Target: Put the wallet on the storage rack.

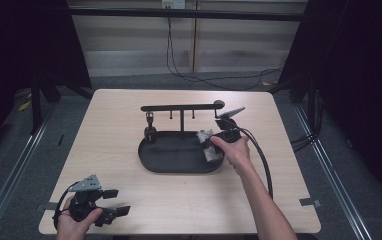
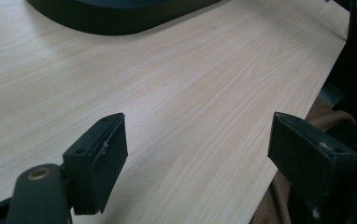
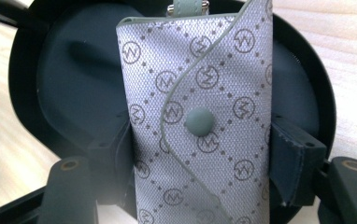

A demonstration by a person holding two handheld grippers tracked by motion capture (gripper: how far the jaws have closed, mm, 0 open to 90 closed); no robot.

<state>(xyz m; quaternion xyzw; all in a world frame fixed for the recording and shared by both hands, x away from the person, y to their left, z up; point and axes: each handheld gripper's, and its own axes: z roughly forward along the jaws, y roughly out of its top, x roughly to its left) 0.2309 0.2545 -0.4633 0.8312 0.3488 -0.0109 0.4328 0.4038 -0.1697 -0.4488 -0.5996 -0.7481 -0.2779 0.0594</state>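
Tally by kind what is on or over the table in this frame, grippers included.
Grippers: 2, the left gripper open over the table's near edge, the right gripper shut on the case.
Grey patterned key case: 1
Black oval tray: 1
Black hook stand, rising from the tray's far side: 1
Total: 5
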